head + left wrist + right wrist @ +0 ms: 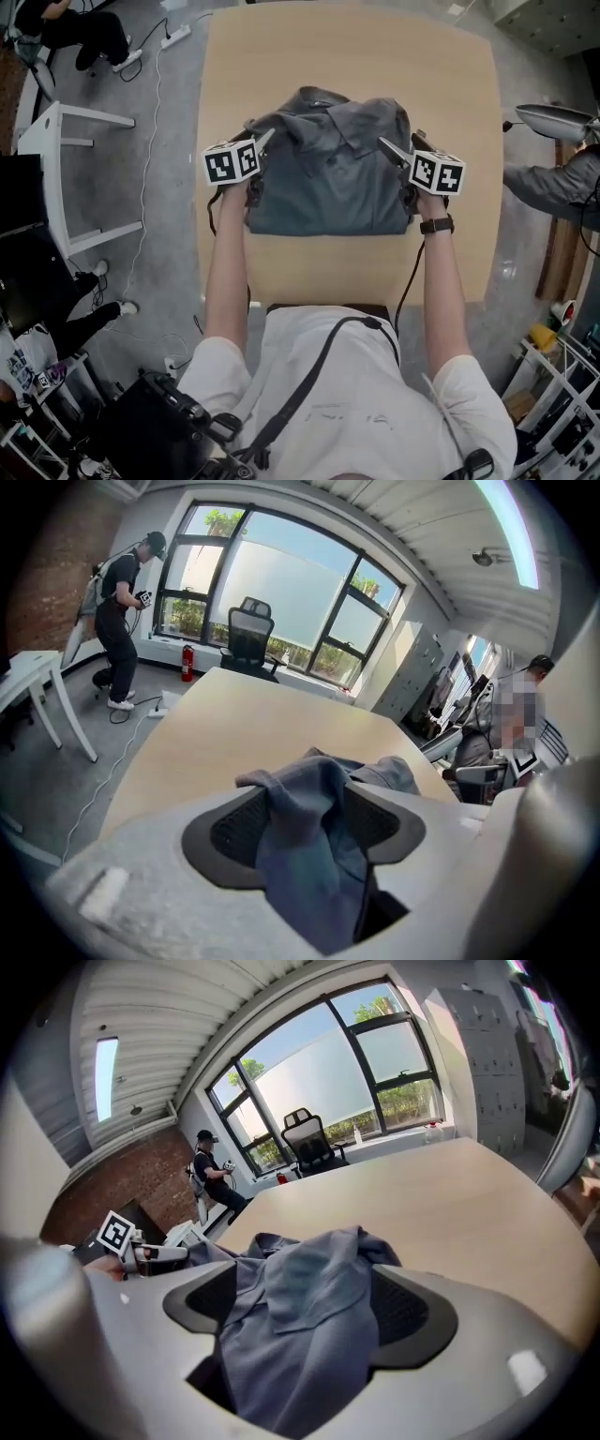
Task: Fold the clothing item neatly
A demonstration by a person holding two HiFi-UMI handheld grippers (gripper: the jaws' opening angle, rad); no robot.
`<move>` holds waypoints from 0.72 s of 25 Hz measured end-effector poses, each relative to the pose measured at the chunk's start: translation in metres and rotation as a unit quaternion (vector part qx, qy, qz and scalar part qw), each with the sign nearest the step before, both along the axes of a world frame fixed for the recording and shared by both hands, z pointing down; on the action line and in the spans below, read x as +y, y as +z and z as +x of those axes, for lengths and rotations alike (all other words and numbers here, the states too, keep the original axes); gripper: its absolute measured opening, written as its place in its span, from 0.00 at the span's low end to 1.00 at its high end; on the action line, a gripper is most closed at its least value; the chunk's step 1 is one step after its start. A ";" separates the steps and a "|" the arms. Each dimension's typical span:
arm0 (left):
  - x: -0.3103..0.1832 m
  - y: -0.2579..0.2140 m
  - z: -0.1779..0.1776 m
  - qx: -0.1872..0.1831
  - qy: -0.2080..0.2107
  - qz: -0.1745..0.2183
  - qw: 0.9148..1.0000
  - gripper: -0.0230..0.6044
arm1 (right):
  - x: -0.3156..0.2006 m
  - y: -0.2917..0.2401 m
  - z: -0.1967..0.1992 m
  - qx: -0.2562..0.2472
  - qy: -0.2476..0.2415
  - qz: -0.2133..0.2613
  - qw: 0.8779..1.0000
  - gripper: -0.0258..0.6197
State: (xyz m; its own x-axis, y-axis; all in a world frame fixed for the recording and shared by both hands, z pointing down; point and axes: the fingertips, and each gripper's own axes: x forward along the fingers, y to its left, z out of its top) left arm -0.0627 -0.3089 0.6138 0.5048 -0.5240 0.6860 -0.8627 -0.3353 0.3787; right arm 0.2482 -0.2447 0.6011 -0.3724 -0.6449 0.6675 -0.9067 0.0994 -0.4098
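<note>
Shirt (pixel 328 183) on the counter (pixel 347 56), folks: a grey collared polo, doubled into a rough rectangle in the middle of the pale wooden top. Its near edge lies straight, while its far end, where the collar sits, is bunched and rumpled.

Both tools are down at the far corners. The left tool (pixel 259 137) sits at the shirt's left side, the right tool (pixel 397 146) at its right side, each marker cube just outside the fabric.

From the left gripper view, the left tool (pixel 314 825) is released: its dark pads stand wide apart, and a loose fold of the shirt (pixel 309 864) drapes down between them without being pinched.

The right gripper view shows the same. The right tool (pixel 305 1305) is spread wide, with cloth (pixel 309 1335) heaped in the gap but not squeezed.

A black watch (pixel 436 225) sits on the right wrist.

Beyond the counter, an office chair (pixel 249 635) stands by the big window, a red fire extinguisher (pixel 187 662) sits on the floor below it, and a person in dark clothes (pixel 120 611) stands off to the side.
</note>
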 end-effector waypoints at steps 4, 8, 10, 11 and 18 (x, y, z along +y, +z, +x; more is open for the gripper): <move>0.021 -0.008 -0.027 0.018 -0.025 0.007 1.000 0.52 | 0.038 -0.016 -0.017 -0.021 -0.002 0.018 1.000 0.66; 0.048 -0.030 -0.042 0.019 -0.029 0.035 0.999 0.52 | 0.067 -0.036 -0.041 -0.033 -0.008 0.053 0.998 0.57; 0.066 -0.041 -0.043 0.020 -0.027 0.056 0.998 0.51 | 0.080 -0.045 -0.054 -0.036 -0.018 0.071 0.997 0.53; 0.077 -0.045 -0.042 0.025 -0.025 0.061 0.998 0.51 | 0.088 -0.048 -0.061 -0.036 -0.025 0.076 0.996 0.52; 0.161 -0.056 -0.023 0.056 0.016 0.061 0.996 0.47 | 0.136 -0.066 -0.105 -0.054 -0.054 0.109 0.991 0.38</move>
